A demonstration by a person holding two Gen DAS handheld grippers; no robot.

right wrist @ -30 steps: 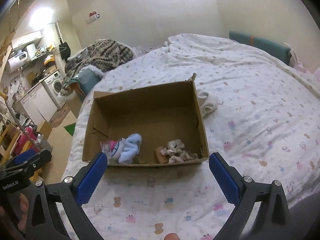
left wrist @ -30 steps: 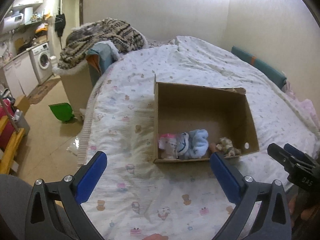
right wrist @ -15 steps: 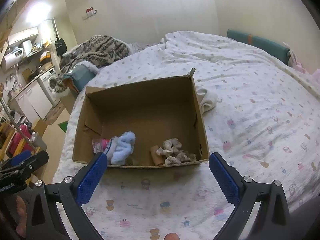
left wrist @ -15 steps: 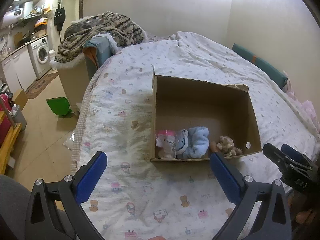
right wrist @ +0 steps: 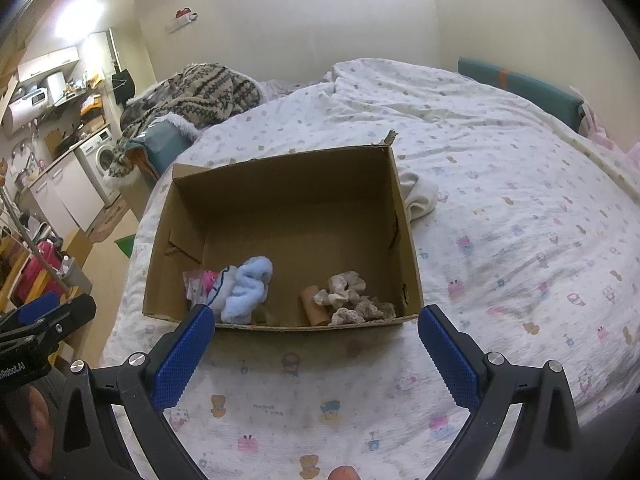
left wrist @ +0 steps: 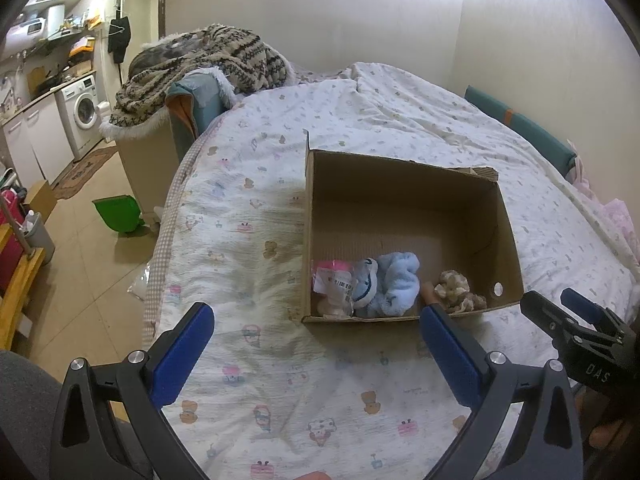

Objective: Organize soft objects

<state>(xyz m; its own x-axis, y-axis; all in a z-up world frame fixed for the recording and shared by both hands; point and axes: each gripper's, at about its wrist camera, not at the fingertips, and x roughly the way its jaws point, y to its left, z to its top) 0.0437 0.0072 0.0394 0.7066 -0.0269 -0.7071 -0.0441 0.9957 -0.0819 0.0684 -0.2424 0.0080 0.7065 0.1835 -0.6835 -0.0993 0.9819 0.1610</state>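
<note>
Nearest the cameras, both grippers hover above the bed with blue-padded jaws spread wide and nothing between them: the left gripper [left wrist: 316,344] sits toward the near left corner of the box, the right gripper [right wrist: 316,344] squarely before its front wall. Beneath them lies a white quilt printed with small cartoon animals [right wrist: 520,264], wrinkled but bare up to the box.

An open brown cardboard box [right wrist: 280,200] rests on that quilt. Along its near wall, from left to right, lie a pink toy in a clear labelled wrapper [left wrist: 334,280], a fluffy light-blue plush cloth [right wrist: 248,288] touching it, a short brown cardboard tube [right wrist: 314,306], and a heap of beige lacy scrunchies [right wrist: 352,298] against the tube. Most of the box floor behind them is bare.

Just outside the right wall, a cream-white soft cloth [right wrist: 418,196] lies crumpled on the quilt, partly hidden by the cardboard; possibly a sock or small towel.

Farther off, a brown patterned knitted blanket [left wrist: 200,64] is heaped at the bed's far left, and a teal cushion [right wrist: 516,88] lines the right wall. On the floor stand a green dustpan [left wrist: 118,212] and a white washing machine [left wrist: 84,112].
</note>
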